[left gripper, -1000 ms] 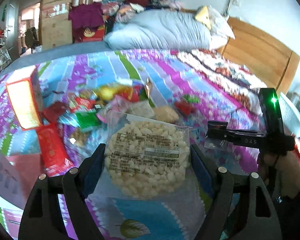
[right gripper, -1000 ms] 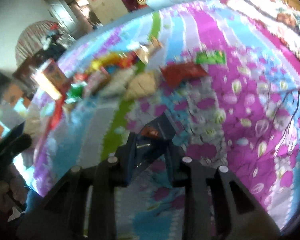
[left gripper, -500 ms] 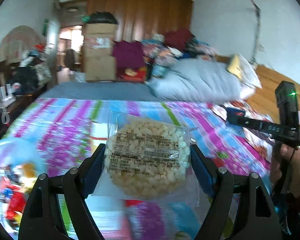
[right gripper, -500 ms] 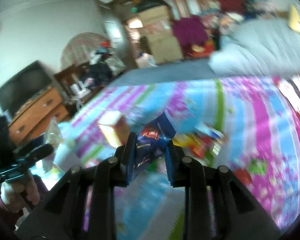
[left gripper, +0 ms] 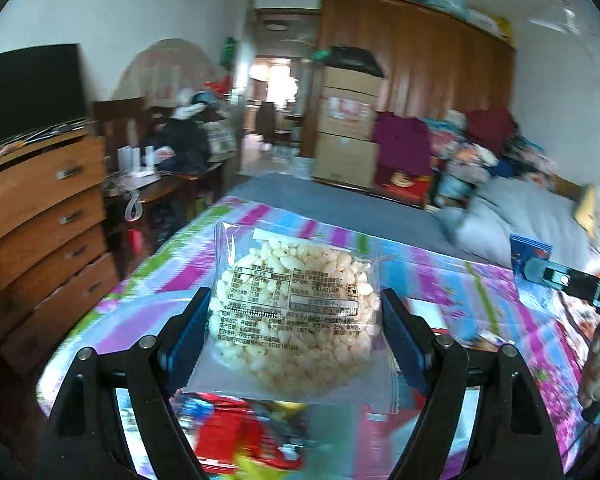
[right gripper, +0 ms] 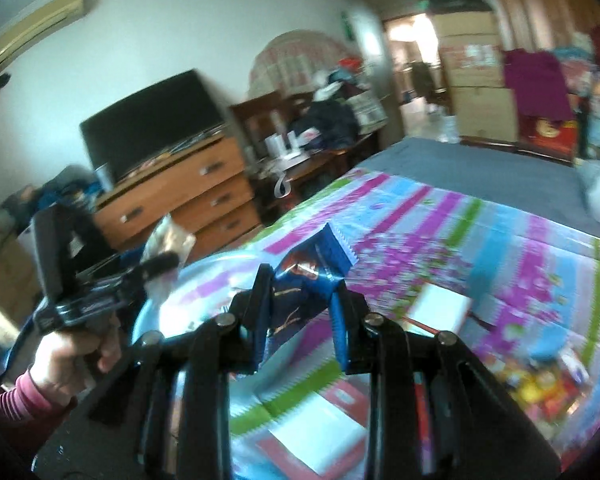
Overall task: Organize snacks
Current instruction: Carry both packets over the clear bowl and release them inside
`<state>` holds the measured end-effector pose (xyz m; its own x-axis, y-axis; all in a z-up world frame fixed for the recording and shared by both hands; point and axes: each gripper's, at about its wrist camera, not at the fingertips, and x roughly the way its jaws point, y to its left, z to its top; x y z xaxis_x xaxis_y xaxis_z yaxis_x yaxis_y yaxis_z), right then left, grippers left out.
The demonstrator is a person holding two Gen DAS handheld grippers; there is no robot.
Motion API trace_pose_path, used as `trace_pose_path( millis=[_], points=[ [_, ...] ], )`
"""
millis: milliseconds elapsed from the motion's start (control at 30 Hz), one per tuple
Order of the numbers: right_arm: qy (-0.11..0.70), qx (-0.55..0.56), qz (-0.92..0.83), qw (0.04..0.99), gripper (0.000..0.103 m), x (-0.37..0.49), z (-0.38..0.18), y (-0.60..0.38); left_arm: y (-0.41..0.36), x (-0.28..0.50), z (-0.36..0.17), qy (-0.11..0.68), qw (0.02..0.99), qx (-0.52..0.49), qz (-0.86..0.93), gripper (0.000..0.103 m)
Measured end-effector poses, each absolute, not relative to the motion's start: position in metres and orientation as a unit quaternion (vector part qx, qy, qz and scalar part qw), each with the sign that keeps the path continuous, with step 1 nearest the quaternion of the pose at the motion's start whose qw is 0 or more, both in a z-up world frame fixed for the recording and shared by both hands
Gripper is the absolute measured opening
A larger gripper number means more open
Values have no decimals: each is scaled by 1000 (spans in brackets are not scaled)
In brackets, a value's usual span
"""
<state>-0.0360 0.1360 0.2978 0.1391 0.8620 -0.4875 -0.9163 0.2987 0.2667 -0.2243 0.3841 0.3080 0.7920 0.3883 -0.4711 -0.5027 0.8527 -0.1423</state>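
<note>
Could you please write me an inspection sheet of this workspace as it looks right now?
Surface: bed with striped floral sheet.
Job's things: clear puffed-rice snack pack; blue snack packet; loose snacks lower right, blurred.
Clutter: white and red boxes on the sheet.
Grippers: left tongs closed on the rice pack; right tongs closed on the blue packet.
Cables: nothing seen.
Surroundings: wooden dresser with dark television, stacked cardboard boxes, wardrobe, grey pillow.
</note>
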Motion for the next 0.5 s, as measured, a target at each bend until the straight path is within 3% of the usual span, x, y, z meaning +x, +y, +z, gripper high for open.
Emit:
trace_pose_path(
  millis=[133,500],
  points=[
    [303,-70,611,728,27,-48,292,186,427,-239,294,230,924,-157,262,83],
    [333,-112,626,696,27,-77,272,266,453,-270,256,249,908,-183,284,83]
  ],
)
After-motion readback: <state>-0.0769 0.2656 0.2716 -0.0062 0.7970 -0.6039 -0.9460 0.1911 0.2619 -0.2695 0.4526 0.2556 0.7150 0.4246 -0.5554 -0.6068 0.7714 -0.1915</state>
